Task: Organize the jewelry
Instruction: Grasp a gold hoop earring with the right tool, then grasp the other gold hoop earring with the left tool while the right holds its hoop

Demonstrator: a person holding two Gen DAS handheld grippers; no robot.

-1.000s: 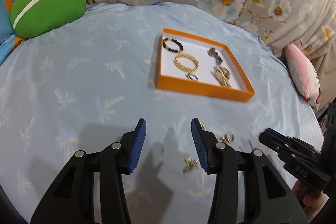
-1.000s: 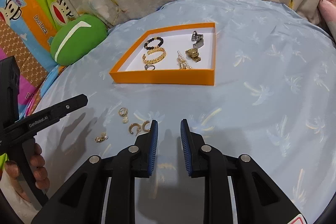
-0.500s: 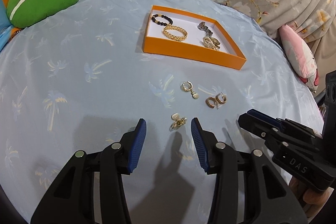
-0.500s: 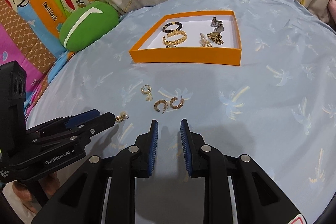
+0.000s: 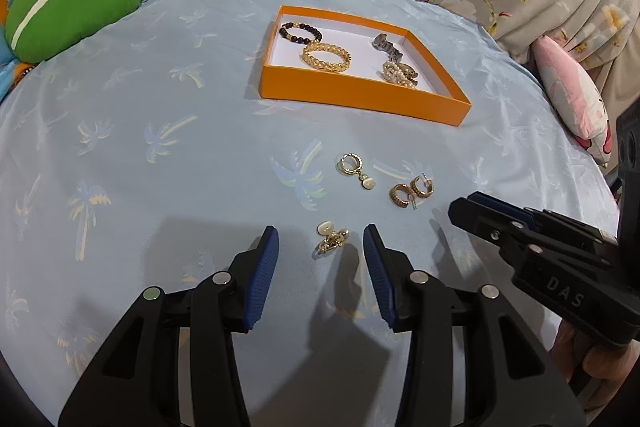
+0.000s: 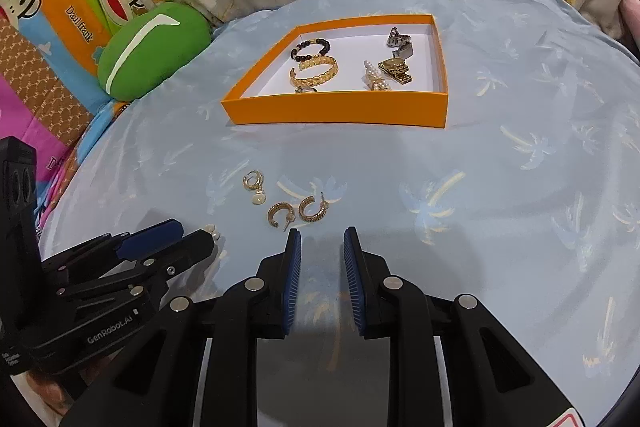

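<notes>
While my left gripper [image 5: 320,251] stands wide open and empty, the small gold drop earring with a white pearl-like bead [image 5: 331,238] lies between its pads, lower centre of frame, on the pale blue palm-print cloth [image 5: 160,147]. I judge it light, rigid, slippery; grip across the hoop. Long axis: upper left to lower right, bead uppermost. Right gripper [image 6: 318,259]: partly open, empty.

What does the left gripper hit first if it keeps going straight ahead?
Likely the pearl drop earring on the blue cloth, already between the left gripper's open fingers; height above it is unclear.
</notes>
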